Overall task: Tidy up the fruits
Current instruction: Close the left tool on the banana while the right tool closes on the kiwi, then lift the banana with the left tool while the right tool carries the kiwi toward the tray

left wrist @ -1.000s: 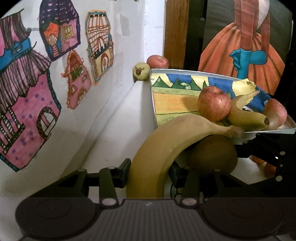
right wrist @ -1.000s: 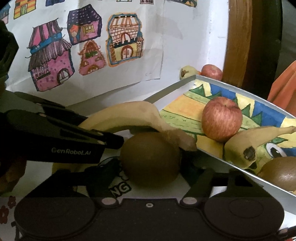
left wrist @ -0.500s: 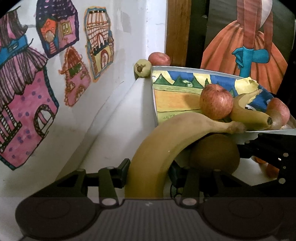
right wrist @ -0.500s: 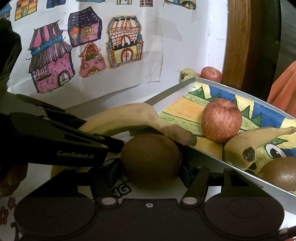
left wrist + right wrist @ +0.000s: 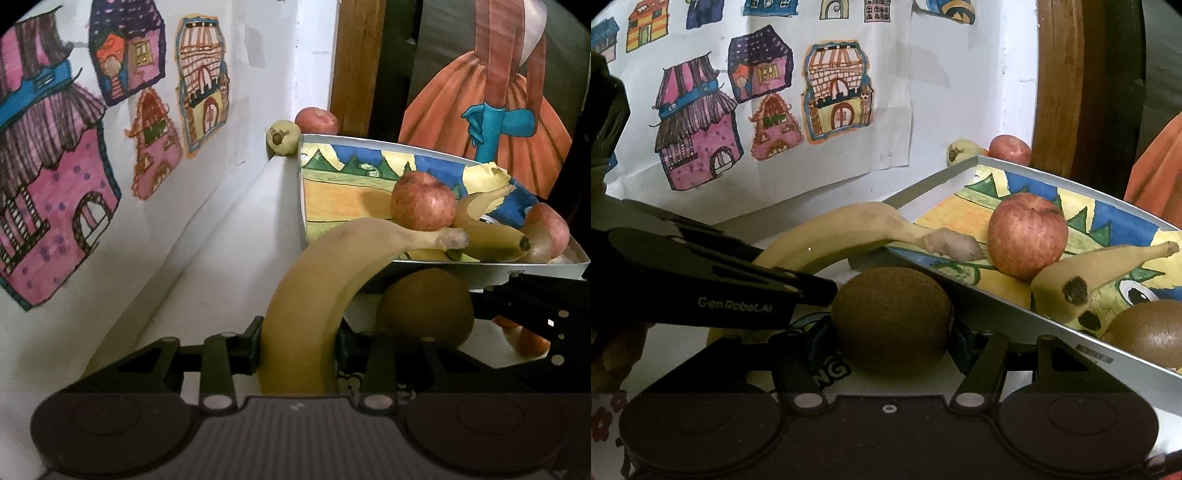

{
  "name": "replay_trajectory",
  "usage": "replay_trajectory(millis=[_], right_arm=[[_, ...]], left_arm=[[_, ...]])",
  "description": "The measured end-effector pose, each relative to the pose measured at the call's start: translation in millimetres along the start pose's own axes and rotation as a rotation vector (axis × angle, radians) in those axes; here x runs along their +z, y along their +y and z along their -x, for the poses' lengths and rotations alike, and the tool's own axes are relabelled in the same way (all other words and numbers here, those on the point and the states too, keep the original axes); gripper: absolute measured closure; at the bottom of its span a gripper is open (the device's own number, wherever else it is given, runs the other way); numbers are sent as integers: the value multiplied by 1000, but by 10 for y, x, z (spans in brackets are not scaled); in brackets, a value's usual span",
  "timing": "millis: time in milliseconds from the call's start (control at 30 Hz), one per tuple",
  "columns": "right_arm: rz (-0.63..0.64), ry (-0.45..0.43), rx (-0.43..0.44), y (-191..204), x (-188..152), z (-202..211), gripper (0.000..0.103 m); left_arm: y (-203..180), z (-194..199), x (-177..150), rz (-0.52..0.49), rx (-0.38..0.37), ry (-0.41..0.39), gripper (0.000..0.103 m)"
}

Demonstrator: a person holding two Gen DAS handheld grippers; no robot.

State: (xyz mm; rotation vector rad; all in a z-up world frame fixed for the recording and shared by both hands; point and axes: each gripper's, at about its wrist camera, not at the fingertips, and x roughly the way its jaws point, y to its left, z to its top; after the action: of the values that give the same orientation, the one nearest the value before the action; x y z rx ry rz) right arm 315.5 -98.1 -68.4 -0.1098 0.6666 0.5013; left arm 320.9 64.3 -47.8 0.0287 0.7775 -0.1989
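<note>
Banana [image 5: 314, 295] clamped low in the left gripper [image 5: 299, 339], stem end poking over the tray rim [image 5: 480, 267]. Soft and bruisable, curved; looks best held mid-body with light squeeze. Kiwi [image 5: 892, 319] pinched between the right gripper [image 5: 886, 332] fingers, just outside the tray: fuzzy, small, squashy, likely grips well at its widest part. Apple [image 5: 1027, 234], second banana [image 5: 1100, 273], another kiwi [image 5: 1145, 332] lie in the tray. Bench [image 5: 207, 266] below.

The left gripper [image 5: 298, 338] is black plastic with a grey ribbed housing, 2 round discs and 2 silver screws. The right gripper [image 5: 890, 332] looks alike; its neighbour's finger carries white "GenRobot.AI" lettering.
</note>
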Motion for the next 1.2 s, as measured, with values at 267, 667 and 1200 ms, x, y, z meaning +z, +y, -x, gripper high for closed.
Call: replay_trajectory(millis=[267, 667, 1200], right_arm=[[-7, -40, 6, -62, -67, 198, 38], [-35, -119, 0, -298, -110, 740, 38], [-64, -162, -115, -1048, -166, 1232, 38]], left_arm=[[8, 167, -33, 61, -34, -36, 63], [-268, 360, 201, 72, -48, -77, 62], [-685, 134, 664, 142, -83, -119, 62]])
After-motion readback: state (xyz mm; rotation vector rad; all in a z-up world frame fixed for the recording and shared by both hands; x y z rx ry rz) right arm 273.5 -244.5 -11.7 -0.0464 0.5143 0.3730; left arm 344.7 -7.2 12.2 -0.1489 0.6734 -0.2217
